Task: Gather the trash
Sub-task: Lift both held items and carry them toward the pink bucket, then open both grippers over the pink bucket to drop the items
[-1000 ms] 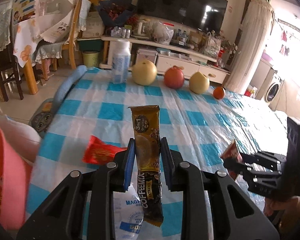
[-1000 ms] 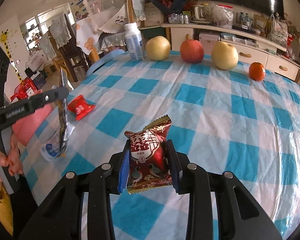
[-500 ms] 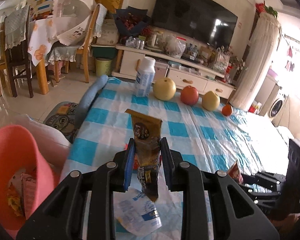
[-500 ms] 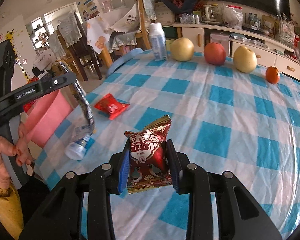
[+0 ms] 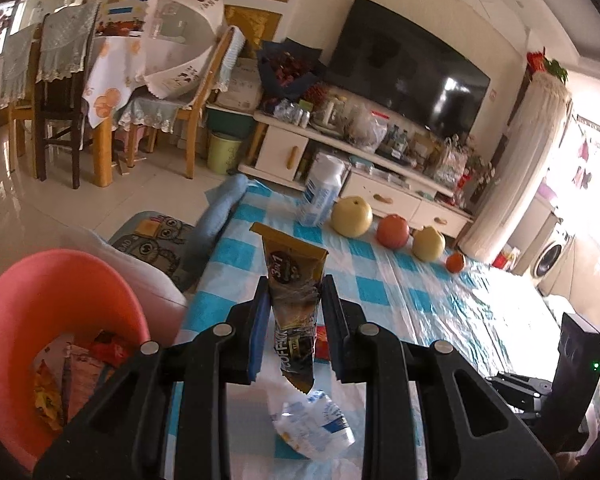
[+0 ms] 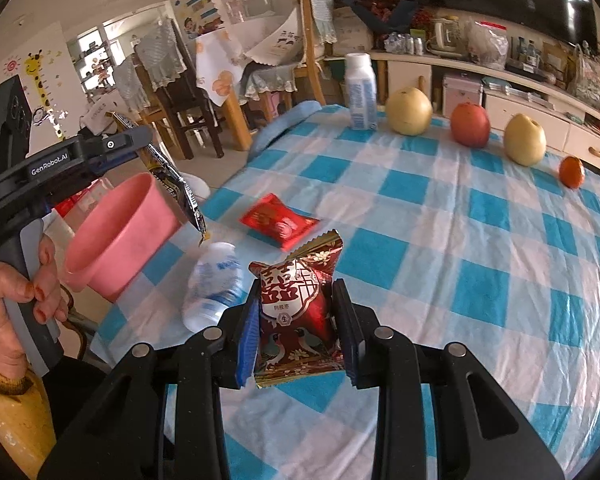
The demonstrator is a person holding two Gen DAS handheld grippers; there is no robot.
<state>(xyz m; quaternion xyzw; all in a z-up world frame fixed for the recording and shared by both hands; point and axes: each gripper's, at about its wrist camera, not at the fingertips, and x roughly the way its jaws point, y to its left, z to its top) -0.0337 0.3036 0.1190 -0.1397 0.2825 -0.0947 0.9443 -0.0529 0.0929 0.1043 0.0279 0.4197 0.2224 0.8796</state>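
1. Step in hand: carrying trash to the bin point(image 5: 66, 300). Both grippers are loaded and neither has let go.

2. Left gripper point(image 5: 294, 322): clamped on a coffee sachet point(image 5: 294, 304), which stands upright between the jaws with its lower end hanging below them. In the right wrist view the sachet point(image 6: 172, 184) hangs just beside the bin's rim point(image 6: 112, 220), over the table edge.

3. Right gripper point(image 6: 296, 322): clamped on a red snack packet point(image 6: 296, 312), held above the tablecloth point(image 6: 440, 240) and well apart from the bin.

4. Bin: pink, standing off the table's near-left corner, with wrappers already inside.

5. Next move, as judged: bring the left gripper across until the sachet is over the bin's mouth, then part the jaws. The sachet is long and limp; its tail may catch on the rim if released too low.

6. Trash left on the table: a crushed bottle point(image 6: 214, 284) near the corner by the bin, and a red wrapper point(image 6: 278, 222) further in.

7. Not trash, at the far edge: upright white bottle point(image 6: 360, 96), two pears point(image 6: 409, 111), an apple point(image 6: 470, 124) and a tangerine point(image 6: 572, 171). None obstructs the path.

8. Obstruction: the crushed bottle lies below the hanging sachet and could be knocked. The right gripper must wait or pass around the left one.
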